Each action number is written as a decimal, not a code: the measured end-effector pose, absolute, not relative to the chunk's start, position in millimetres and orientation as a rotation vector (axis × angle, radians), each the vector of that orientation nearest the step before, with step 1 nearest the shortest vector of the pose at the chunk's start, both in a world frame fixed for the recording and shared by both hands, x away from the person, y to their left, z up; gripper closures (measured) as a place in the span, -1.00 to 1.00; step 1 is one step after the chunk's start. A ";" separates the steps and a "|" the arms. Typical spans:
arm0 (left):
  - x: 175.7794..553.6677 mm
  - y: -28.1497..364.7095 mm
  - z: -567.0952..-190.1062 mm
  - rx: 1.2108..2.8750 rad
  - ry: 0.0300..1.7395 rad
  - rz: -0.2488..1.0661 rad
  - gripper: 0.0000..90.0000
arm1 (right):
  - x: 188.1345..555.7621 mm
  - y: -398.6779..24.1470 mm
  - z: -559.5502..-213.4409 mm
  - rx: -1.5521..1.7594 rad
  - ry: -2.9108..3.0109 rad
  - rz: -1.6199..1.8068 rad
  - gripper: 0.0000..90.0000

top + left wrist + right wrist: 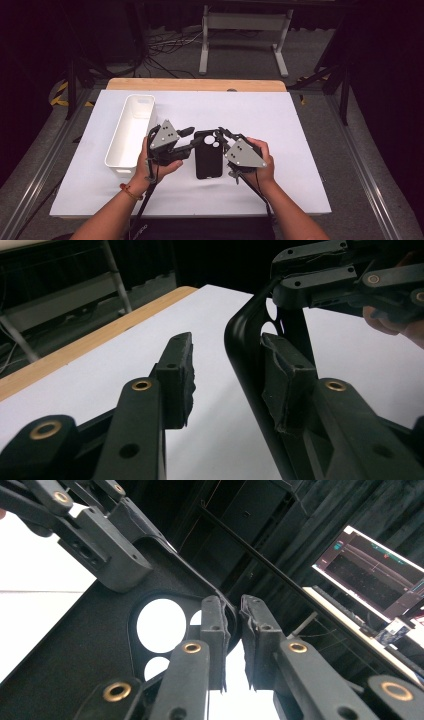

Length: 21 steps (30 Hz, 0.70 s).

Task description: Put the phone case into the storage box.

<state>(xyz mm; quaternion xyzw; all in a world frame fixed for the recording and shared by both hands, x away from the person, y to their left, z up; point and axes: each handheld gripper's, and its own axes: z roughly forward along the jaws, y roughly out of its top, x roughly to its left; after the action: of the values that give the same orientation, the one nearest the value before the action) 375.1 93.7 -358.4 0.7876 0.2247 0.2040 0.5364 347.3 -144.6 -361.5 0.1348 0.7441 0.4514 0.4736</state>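
Forearms reach in from six o'clock, each hand holding a gripper over the white table (300,130). Between them, at centre, lies a black phone case (208,155), long axis running six to twelve, camera holes at the twelve o'clock end. The left gripper (192,142) stands with jaws spread wide, one pad inside the case wall and one outside, not yet squeezing. The right gripper (223,136) has its jaws drawn nearly together, pinching the thin rim by the camera holes. The case looks light, thin and bendy, probably slippery; its raised rim seems the best hold. Farther off, at ten o'clock, sits a white bin (131,131).
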 end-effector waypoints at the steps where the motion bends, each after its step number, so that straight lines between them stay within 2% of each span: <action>1: 375.3 93.1 -358.7 1.875 0.533 0.474 0.42 | 346.7 -144.2 -362.1 0.326 1.815 1.096 0.81; 7: 377.1 93.9 -357.8 1.871 0.506 0.456 0.72 | 343.1 -143.6 -362.6 0.304 1.787 1.076 0.81; 12: 377.5 98.9 -354.9 1.851 0.472 0.455 0.80 | 339.0 -143.4 -361.3 0.290 1.778 1.076 0.81; 21: 372.6 106.9 -354.0 1.820 0.450 0.449 0.82 | 335.9 -141.4 -358.1 0.308 1.793 1.133 0.78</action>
<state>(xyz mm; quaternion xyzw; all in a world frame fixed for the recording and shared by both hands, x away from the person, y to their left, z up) 372.6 106.9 -354.0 0.7754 0.1919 0.1915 0.5704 335.9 -141.4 -358.1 0.1262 0.7344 0.4643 0.4786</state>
